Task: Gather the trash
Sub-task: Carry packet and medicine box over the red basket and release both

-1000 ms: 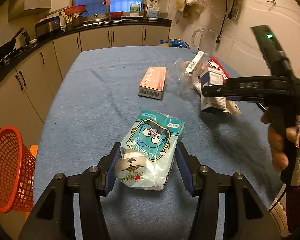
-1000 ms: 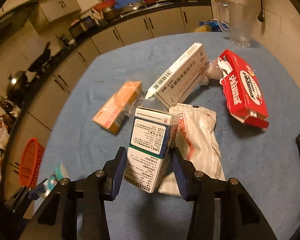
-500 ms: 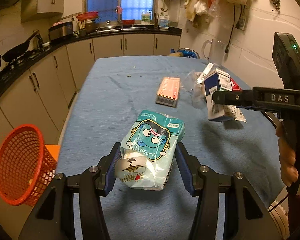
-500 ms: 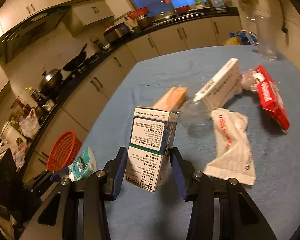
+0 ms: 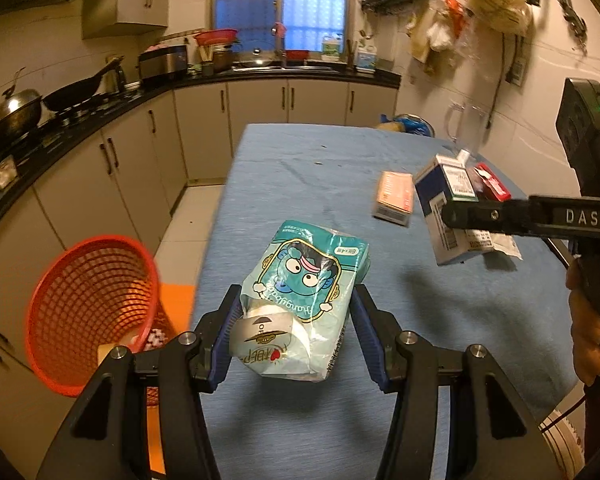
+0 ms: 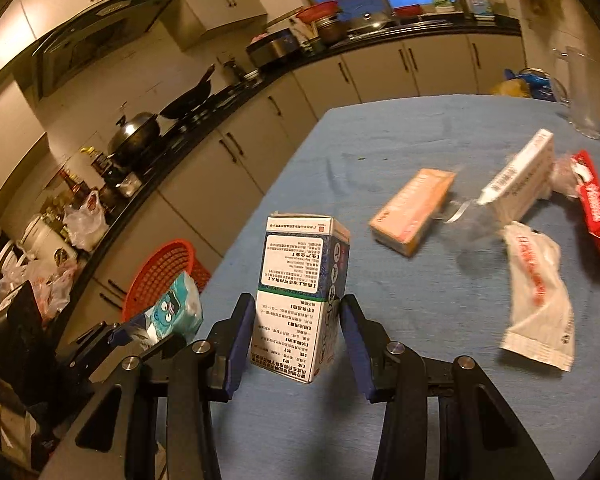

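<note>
My left gripper [image 5: 294, 332] is shut on a teal cartoon tissue pack [image 5: 302, 292], held above the blue table [image 5: 300, 168]. The same tissue pack [image 6: 176, 312] shows at the left of the right wrist view. My right gripper [image 6: 298, 334] is shut on a blue-and-white carton [image 6: 300, 296], lifted off the cloth; the carton [image 5: 448, 208] also appears at the right of the left wrist view. A red mesh basket [image 5: 88, 308] stands on the floor left of the table, with some scraps inside. The basket [image 6: 160, 276] lies beyond the table's left edge.
On the table lie an orange box [image 6: 414, 210], a white box [image 6: 520, 180], a red packet [image 6: 596, 212] and a white wrapper [image 6: 536, 296]. A clear jug [image 6: 580, 92] stands at the far right. Cabinets and a cluttered counter [image 5: 80, 128] run along the left.
Both grippers have swung left with their loads, away from the trash pile. The red basket now looms larger in both views. The carton has come off the table.
</note>
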### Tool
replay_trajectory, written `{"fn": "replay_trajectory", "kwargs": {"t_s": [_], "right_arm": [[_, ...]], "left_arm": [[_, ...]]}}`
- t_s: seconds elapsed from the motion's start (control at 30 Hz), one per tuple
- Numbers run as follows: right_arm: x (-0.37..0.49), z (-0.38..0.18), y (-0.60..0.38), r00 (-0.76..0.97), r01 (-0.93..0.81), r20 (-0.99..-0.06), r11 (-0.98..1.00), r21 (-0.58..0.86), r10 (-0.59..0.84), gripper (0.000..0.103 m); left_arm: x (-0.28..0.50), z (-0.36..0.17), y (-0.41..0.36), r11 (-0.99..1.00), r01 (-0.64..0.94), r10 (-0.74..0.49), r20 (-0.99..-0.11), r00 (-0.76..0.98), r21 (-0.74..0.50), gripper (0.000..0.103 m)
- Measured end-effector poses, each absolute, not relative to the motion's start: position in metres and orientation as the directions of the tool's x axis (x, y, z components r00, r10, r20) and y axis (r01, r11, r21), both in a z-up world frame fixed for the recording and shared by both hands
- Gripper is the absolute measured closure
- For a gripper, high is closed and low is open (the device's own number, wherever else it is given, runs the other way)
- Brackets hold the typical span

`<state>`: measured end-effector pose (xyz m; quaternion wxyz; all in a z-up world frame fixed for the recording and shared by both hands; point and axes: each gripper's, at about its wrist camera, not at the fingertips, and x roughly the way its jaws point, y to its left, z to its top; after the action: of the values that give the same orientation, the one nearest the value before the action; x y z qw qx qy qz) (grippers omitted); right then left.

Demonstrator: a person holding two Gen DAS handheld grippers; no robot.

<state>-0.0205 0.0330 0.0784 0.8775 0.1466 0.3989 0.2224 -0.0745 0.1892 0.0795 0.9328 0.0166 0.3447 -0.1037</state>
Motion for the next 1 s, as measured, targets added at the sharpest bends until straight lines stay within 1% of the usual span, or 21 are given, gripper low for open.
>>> {"fn": "replay_trajectory", "kwargs": {"t_s": [0.53,0.77,1.0], "right_arm": [[-0.006,0.086,0.122,0.499,-0.39,-0.632,0.805,0.448,0.593,0.058],[0.002,0.095,0.161,0.461,-0.438,-0.626,0.775,0.456,0.629,0.058],[0.014,0.092,0.205,0.399,-0.471,-0.633,0.741,0.479,0.663,0.058]], "left_arm": [[-0.083,0.093,0.282,0.998,0.044,-0.068,-0.616,0.785,-0.054,0.05],[-0.082,0.091,0.319,0.998,-0.014,-0.03,-0.62,0.784,-0.067,0.05],[-0.074,0.081,0.361,0.993,-0.088,0.02,-0.642,0.766,-0.074,0.05]]}}
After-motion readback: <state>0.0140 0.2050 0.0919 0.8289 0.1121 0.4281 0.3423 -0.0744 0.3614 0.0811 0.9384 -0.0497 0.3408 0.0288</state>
